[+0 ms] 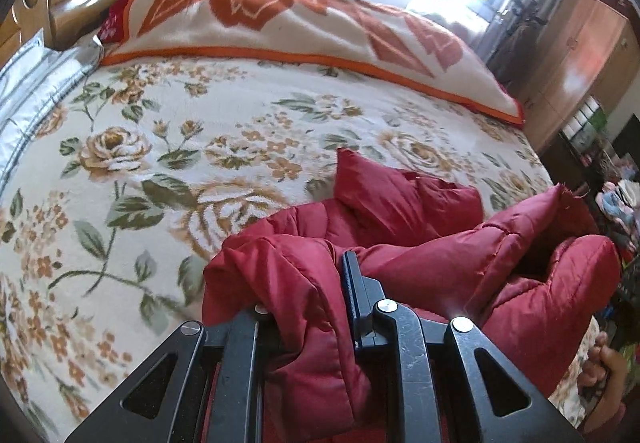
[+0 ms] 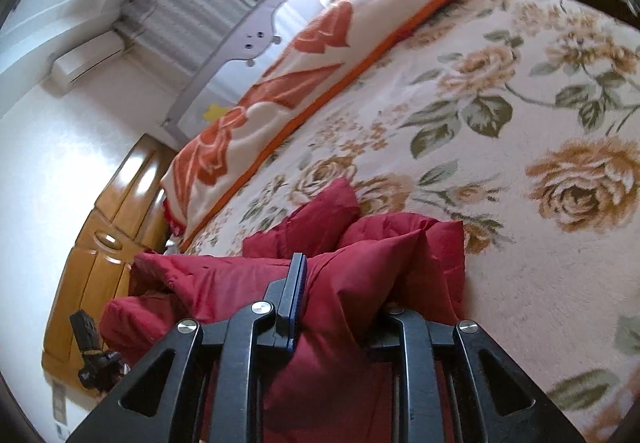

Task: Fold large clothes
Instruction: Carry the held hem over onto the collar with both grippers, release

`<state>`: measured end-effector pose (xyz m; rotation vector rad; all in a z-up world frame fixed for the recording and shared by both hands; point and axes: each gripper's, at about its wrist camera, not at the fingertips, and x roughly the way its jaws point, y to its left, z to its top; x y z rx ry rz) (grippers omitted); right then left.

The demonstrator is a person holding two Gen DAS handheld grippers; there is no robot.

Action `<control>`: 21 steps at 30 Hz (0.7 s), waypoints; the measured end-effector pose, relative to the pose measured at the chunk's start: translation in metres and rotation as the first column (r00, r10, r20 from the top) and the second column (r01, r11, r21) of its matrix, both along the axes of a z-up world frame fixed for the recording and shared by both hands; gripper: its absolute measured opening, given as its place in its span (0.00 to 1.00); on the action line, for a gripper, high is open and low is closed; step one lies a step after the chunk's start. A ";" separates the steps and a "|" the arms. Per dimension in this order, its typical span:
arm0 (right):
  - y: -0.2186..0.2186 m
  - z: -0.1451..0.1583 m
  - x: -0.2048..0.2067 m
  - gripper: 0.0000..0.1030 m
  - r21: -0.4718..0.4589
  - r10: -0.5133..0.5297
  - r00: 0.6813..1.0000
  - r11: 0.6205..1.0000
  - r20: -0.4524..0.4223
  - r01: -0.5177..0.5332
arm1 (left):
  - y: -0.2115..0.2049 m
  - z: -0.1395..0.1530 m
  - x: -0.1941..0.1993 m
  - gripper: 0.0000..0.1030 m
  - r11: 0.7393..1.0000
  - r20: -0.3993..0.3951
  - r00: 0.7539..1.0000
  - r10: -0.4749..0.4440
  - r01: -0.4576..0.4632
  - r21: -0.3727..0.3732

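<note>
— While both grippers carry the load, where does the cloth sit against each one?
— Nearest first: the left gripper (image 1: 310,307) has its fingers (image 1: 352,283) clenched on a thick fold of the red padded jacket (image 1: 420,243), which bulges up between them and spills down over the frame. The right gripper (image 2: 340,295) does the same in its own view, its fingers (image 2: 296,283) pinching another fold of the jacket (image 2: 360,275).
— So neither is released?
— Neither, as far as the cloth wedged between the pads shows. One pad of each pair is buried under fabric.
— Which way does the garment run from there?
— Forward from both sets of fingers and between the two grips. In the left view the bulk stretches off to the right; in the right view it trails off to the left. Its long axis, I judge, lies across from one hand to the other, bunched and sagging in the middle.
— And beyond it?
— The floral bedspread (image 1: 200,131) lies just ahead of the jacket, whose far end looks to rest on it. Farther off, an orange-patterned blanket (image 1: 280,23) lies along the far side of the bed.
— The coming move?
— Probably drawing the grips apart and laying the jacket forward onto the bedspread.
</note>
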<state>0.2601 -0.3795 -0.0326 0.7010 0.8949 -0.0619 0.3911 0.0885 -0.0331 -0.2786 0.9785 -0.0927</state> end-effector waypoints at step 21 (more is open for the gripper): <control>-0.027 -0.098 0.067 0.20 -0.015 -0.129 0.986 0.992 -0.108 0.129 | 0.005 -0.069 0.098 0.22 0.996 -0.088 0.993 0.079 -0.083 -0.042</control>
